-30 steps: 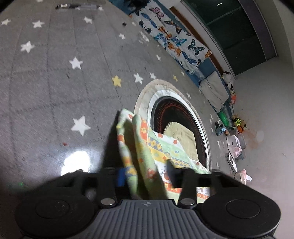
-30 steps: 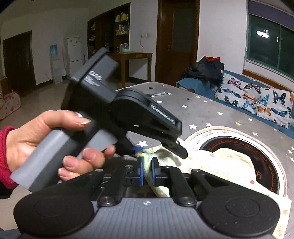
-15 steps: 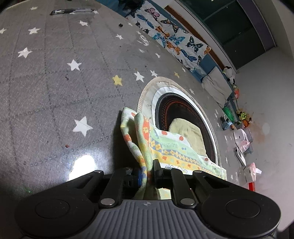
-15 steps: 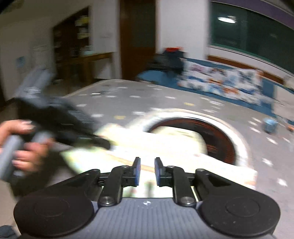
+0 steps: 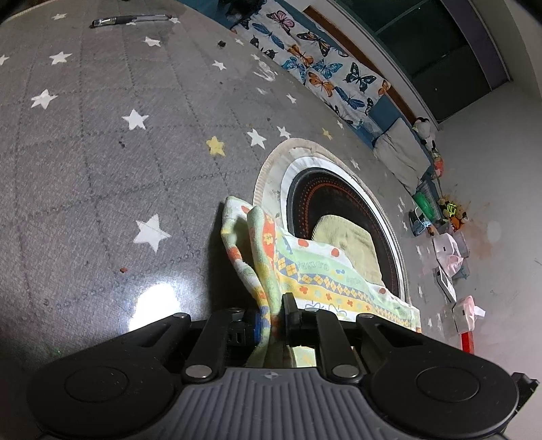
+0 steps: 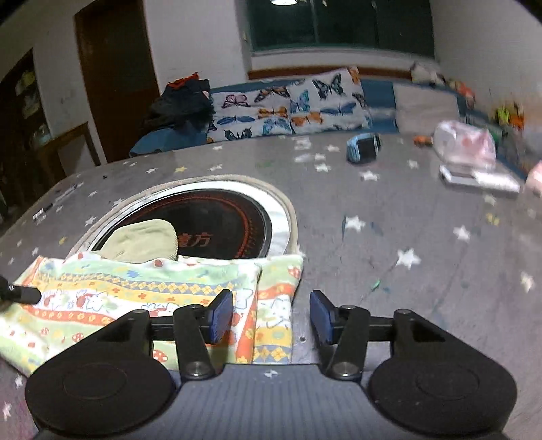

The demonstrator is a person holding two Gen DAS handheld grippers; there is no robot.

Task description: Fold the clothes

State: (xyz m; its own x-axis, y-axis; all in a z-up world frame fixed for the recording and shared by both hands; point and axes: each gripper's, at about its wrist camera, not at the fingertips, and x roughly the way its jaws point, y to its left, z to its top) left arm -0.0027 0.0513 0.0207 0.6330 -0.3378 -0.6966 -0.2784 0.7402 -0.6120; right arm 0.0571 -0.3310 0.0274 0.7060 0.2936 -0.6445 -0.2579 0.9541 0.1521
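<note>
At the far left of the right wrist view, a dark tip of the left gripper (image 6: 20, 293) pokes in, the rest of it cut off by the frame edge. In its own view the left gripper (image 5: 271, 313) has its jaws pinched tight on a bunched edge of the patterned cloth (image 5: 315, 270), and the fabric between the pads hides how much is caught.

One patterned cloth (image 6: 162, 298) lies on the grey star-print table cover (image 6: 406, 220), its far edge overlapping the round cooktop (image 6: 220, 223) set in the table. One plain pale-green piece (image 6: 145, 240) sits on the cooktop, its near part hidden under the cloth.

The right gripper (image 6: 271, 316) hovers spread wide over the cloth's right end, touching nothing. One pen (image 5: 128, 20) lies far left. Items at far right, a blue object (image 6: 364, 147) and a pink bag (image 6: 464, 145), are blurred.
</note>
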